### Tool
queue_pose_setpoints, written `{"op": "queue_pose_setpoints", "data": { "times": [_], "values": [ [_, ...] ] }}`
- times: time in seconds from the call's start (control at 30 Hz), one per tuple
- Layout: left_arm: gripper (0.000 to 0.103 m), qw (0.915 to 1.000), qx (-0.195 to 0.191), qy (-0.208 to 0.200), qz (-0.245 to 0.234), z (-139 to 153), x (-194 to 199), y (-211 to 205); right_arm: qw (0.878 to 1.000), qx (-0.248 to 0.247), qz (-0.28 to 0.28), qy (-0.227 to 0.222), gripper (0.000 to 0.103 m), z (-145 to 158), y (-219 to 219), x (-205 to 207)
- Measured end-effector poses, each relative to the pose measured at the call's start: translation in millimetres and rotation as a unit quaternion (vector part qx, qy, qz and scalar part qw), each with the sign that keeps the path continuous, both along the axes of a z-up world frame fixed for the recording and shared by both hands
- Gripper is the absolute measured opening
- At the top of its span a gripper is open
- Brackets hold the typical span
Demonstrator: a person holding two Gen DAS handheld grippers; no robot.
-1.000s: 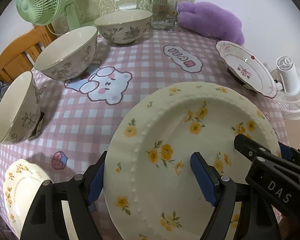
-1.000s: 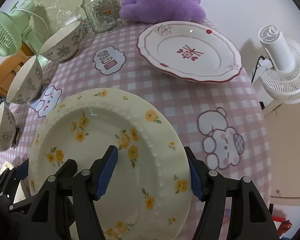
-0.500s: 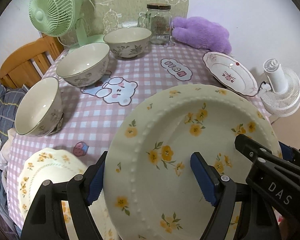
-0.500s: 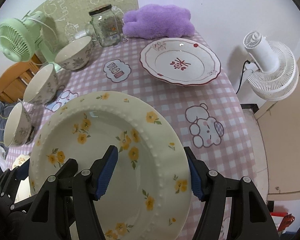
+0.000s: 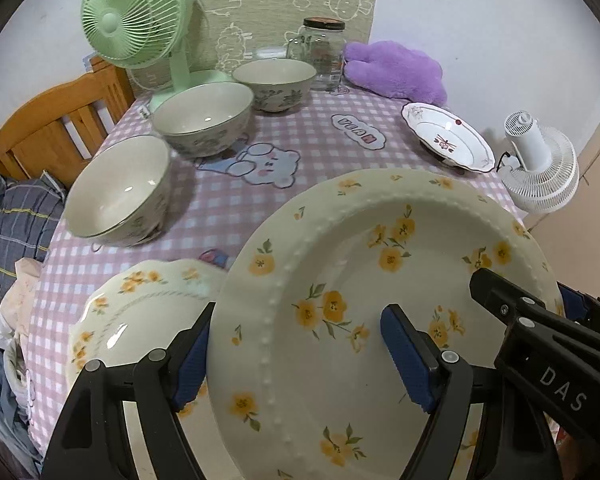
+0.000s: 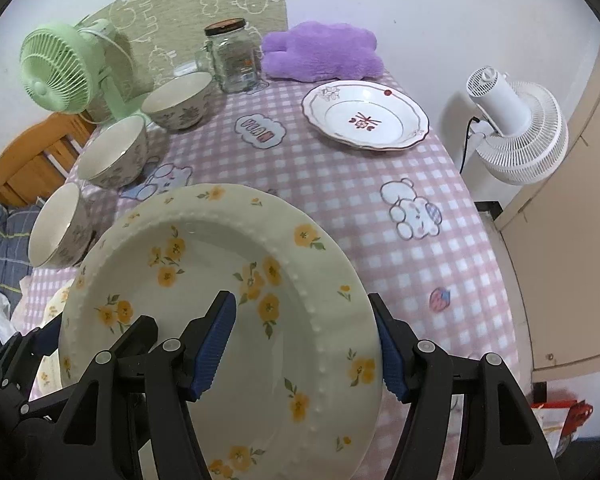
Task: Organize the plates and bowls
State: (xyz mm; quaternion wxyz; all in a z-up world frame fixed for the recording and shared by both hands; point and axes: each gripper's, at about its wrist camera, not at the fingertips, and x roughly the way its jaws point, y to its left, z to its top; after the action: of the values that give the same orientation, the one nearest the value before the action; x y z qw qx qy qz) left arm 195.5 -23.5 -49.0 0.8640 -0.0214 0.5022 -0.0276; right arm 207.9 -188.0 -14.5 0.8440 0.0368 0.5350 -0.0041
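Note:
Both grippers hold one cream plate with yellow flowers (image 5: 380,280) (image 6: 228,280) above the table's near edge. My left gripper (image 5: 296,352) is shut on its left rim and my right gripper (image 6: 304,340) is shut on its right rim. A second yellow-flowered plate (image 5: 140,312) lies on the table under the held plate's left side. Three floral bowls (image 5: 120,192) (image 5: 202,118) (image 5: 274,82) stand in a row along the table's left side. A white plate with red flowers (image 6: 366,114) lies at the far right.
The table has a pink checked cloth (image 6: 340,200). A green fan (image 5: 136,20), a glass jar (image 5: 324,52) and a purple plush (image 5: 396,68) stand at the back. A white fan (image 6: 516,124) stands off the right edge and a wooden chair (image 5: 60,120) at the left.
Both grippers have lifted the yellow-flowered plate up and back from the table. More of the table shows, and the second yellow-flowered plate has come into view below.

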Motion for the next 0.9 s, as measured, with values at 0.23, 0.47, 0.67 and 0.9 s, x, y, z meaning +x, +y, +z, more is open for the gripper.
{"op": "queue_pose_setpoints", "data": {
  "times": [0.23,0.47,0.67,0.9],
  "values": [
    [0.08,0.9999,-0.008,0.001,0.006,-4.5,-22.9,36.7,1.0,-0.003,0.003,-0.003,0.069,1.5,35.9,-22.9],
    [0.08,0.9995,-0.014,0.018,0.021,-20.1,-39.5,73.2,1.0,-0.009,0.017,0.011,0.068,-11.8,72.0,-38.4],
    [0.08,0.9986,-0.02,0.03,0.038,-32.7,-45.5,100.2,0.999,-0.012,0.035,0.026,0.068,-24.2,102.1,-41.4],
    [0.08,0.9976,-0.024,0.042,0.049,-44.7,-44.3,117.4,0.998,-0.019,0.048,0.041,0.068,-38.1,125.2,-35.5]
  ]
}}
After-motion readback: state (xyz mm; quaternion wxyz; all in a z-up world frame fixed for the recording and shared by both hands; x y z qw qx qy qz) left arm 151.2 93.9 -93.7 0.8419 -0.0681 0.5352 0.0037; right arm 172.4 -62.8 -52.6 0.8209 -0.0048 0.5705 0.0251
